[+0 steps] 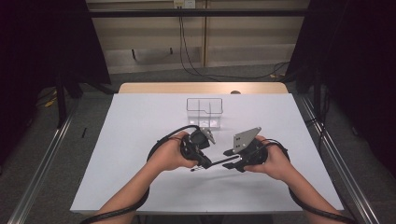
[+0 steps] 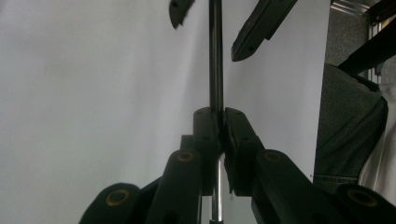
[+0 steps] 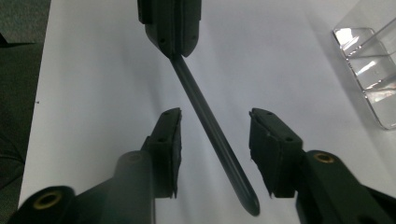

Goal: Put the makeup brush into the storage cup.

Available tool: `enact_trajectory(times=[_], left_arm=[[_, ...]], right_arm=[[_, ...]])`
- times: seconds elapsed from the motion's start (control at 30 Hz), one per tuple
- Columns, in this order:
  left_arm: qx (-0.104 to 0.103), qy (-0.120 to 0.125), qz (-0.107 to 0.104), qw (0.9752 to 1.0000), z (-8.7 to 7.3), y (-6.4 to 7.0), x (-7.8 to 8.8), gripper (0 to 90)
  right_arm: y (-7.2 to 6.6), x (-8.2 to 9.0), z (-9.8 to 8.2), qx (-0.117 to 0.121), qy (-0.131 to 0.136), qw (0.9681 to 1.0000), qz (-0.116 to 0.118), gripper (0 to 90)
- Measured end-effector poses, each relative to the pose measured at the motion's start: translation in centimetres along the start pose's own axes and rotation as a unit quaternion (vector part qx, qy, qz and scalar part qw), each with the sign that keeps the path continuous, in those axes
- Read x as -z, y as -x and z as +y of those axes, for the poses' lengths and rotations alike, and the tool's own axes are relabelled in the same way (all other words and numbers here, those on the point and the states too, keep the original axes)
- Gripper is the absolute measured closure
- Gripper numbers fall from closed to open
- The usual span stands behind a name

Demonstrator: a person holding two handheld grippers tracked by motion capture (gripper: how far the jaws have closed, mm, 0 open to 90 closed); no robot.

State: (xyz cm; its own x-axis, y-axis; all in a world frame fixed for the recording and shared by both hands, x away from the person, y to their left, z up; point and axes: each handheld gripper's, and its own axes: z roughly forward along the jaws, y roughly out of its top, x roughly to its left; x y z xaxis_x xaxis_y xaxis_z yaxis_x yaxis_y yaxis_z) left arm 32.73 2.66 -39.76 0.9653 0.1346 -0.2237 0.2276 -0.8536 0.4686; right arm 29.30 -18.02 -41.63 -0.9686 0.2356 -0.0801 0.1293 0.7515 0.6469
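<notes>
A thin dark pen [image 1: 217, 162] hangs level above the white table [image 1: 140, 182], near its front middle. My left gripper [image 1: 205, 163] is shut on one end of it; in the left gripper view the jaws [image 2: 219, 116] pinch the shaft [image 2: 215, 56], which runs straight away from them. My right gripper [image 1: 229, 163] faces the left one from the right. In the right gripper view its jaws [image 3: 215, 116] stand apart on either side of the pen [image 3: 201, 105], with a gap at each pad. The left gripper [image 3: 173, 51] holds the far end there.
A clear plastic box [image 1: 204, 112] with dividers stands behind the grippers toward the table's back middle, also at the right gripper view's right edge as the box [image 3: 373, 70]. Metal rails run along both sides of the table. Cables trail from both grippers.
</notes>
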Motion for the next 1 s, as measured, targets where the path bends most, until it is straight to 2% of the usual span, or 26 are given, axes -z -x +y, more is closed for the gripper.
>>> enact_trajectory(times=[0.17,0.27,0.3,0.4,0.43,0.5,0.53,0.57,0.6,0.73,0.83,1.0], left_arm=[[0.003,0.002,-0.015,0.9999,0.2,-0.2,0.1,84.1],[0.008,0.017,-0.026,0.9995,0.2,-0.3,0.4,84.0],[0.011,0.029,-0.028,0.9991,0.2,-0.4,0.5,83.9],[0.007,0.037,-0.029,0.9989,0.2,-0.6,0.7,83.5],[0.01,0.048,-0.03,0.9983,0.3,-0.7,0.9,83.5],[0.012,0.057,-0.032,0.9978,0.4,-0.6,1.0,83.5],[0.012,0.057,-0.032,0.9978,0.4,-0.6,1.0,83.5],[0.003,0.057,-0.029,0.998,0.4,-0.5,1.0,83.5],[0.006,0.062,-0.027,0.9977,0.4,-0.5,1.0,83.4],[0.002,0.082,-0.025,0.9963,0.1,-0.7,0.9,82.5],[-0.006,0.089,-0.021,0.9958,0.0,-0.7,1.0,78.2],[-0.004,0.107,-0.019,0.9941,-0.2,-0.7,1.0,72.3]], right_arm=[[-0.3,-0.4,0.2,0.021,-0.018,0.9996,0.006,72.2],[-0.3,-0.4,0.0,0.025,-0.025,0.9993,0.01,78.0],[-0.3,-0.5,-0.1,0.027,-0.028,0.9992,0.012,79.2],[-0.4,-0.6,-0.3,0.032,-0.034,0.9988,0.017,82.0],[-0.6,-0.8,-0.5,0.036,-0.034,0.9986,0.021,83.7],[-0.8,-1.1,-0.7,0.031,-0.032,0.9987,0.026,84.1],[-0.7,-1.2,-0.9,0.033,-0.027,0.9988,0.025,84.2],[-0.8,-1.2,-1.1,0.028,-0.021,0.999,0.026,84.2],[-0.8,-1.2,-1.2,0.025,-0.015,0.9992,0.027,84.2],[-0.8,-1.3,-1.7,0.016,0.002,0.9997,0.019,84.3],[-0.9,-1.3,-1.8,0.013,0.009,0.9997,0.019,84.3],[-1.0,-1.4,-2.0,0.006,0.011,0.9998,0.017,84.3]])
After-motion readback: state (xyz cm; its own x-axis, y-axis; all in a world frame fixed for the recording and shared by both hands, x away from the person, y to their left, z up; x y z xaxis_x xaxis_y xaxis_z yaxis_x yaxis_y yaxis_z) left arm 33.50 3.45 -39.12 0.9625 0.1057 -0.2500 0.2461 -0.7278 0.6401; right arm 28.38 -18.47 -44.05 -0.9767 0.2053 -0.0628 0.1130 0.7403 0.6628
